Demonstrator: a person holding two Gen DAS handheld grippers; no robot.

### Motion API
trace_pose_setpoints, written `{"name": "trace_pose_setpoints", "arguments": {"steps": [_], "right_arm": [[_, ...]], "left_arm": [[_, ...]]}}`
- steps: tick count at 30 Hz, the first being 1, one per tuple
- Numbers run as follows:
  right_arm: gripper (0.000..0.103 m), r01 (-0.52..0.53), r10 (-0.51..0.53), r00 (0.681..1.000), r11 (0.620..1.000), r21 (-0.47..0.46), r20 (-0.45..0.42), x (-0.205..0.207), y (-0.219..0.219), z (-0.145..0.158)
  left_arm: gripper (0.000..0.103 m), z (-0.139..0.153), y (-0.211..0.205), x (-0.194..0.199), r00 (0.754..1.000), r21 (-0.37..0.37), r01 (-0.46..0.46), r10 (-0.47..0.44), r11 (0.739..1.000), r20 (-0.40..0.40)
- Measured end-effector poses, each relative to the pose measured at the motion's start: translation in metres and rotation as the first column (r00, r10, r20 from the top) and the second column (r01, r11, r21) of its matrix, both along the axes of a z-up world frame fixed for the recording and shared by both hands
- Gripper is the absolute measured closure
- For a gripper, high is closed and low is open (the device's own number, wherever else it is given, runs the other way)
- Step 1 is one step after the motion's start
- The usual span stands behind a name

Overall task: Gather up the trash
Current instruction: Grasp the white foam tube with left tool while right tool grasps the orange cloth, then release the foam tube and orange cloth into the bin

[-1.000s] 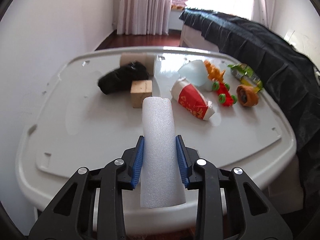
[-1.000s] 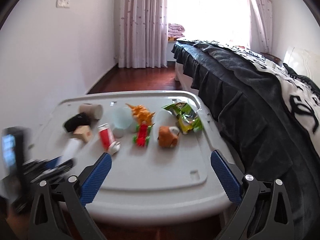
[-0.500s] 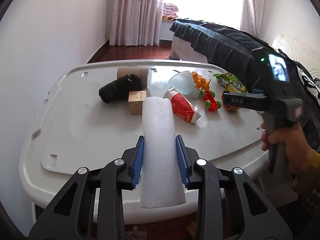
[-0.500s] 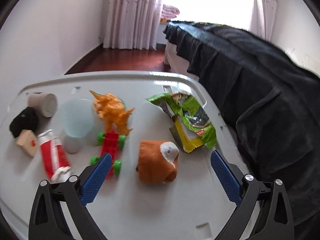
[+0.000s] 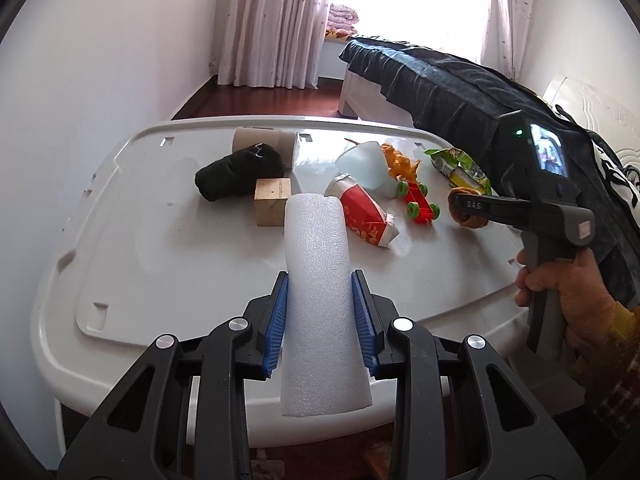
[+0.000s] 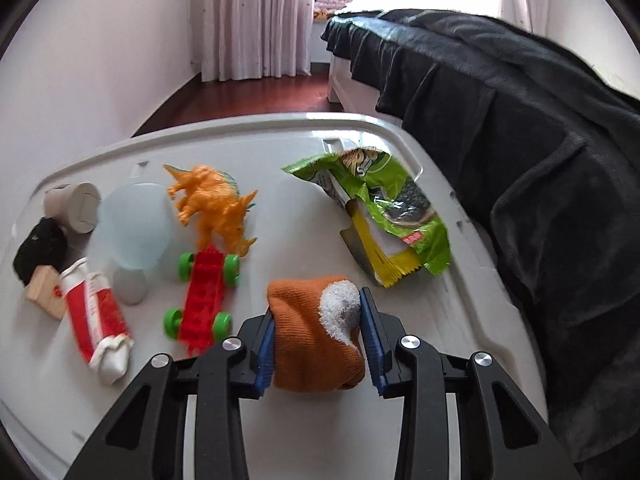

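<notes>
My left gripper (image 5: 320,320) is shut on a white foam tube (image 5: 320,288) and holds it above the near edge of the white table (image 5: 160,248). My right gripper (image 6: 318,332) is shut on an orange and white sock (image 6: 316,336) that rests on the table (image 6: 400,400); the tool also shows in the left wrist view (image 5: 536,208). A green snack wrapper (image 6: 384,216) lies to the right. A crushed red carton (image 6: 96,320) lies at the left, also in the left wrist view (image 5: 362,216).
On the table: an orange dinosaur (image 6: 216,204), a red toy car (image 6: 202,304), a pale blue cup (image 6: 134,224), a wooden block (image 5: 273,200), a black sock (image 5: 238,174) and a cardboard roll (image 5: 260,142). A dark-covered bed (image 6: 520,140) runs along the right.
My right gripper has moved forward over the table and closed on the orange sock. My left gripper keeps the foam tube and has drawn back a little.
</notes>
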State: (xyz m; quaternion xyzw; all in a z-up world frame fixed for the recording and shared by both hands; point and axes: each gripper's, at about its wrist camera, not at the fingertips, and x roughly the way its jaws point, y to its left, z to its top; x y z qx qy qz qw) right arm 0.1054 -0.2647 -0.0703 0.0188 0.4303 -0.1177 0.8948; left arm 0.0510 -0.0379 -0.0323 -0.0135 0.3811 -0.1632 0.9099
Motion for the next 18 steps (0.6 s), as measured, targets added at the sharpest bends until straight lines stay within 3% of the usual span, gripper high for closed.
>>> {"name": "trace_pose_setpoints", "arguments": {"steps": [5,9,15,17,18], "right_arm": [[0.066,-0.056,0.052,0.996,0.997,0.048,0.075,-0.038,0.018,0.041],[0.066,-0.154,0.147,0.982,0.986,0.058,0.118,-0.091,0.051,0.070],[0.064,-0.268,0.267,0.963,0.956,0.122,0.028,-0.172,0.101,0.050],[0.054,-0.288,0.297,0.954,0.947,0.141,-0.045,-0.197,0.117,0.033],[0.035,-0.286,0.298,0.952,0.948,0.141,-0.075,-0.210,0.123,0.025]], "left_arm": [[0.072,0.011,-0.001,-0.013,1.000,0.006,0.020,-0.020,1.000,0.018],[0.072,0.019,0.005,-0.038,0.999,0.003,0.032,-0.032,0.999,0.010],[0.072,0.005,0.022,-0.091,0.995,0.033,0.049,-0.046,0.998,-0.086],[0.068,-0.008,0.031,-0.110,0.987,0.043,0.045,-0.038,0.998,-0.157],[0.059,-0.014,0.035,-0.117,0.981,0.042,0.043,-0.034,0.998,-0.191]]}}
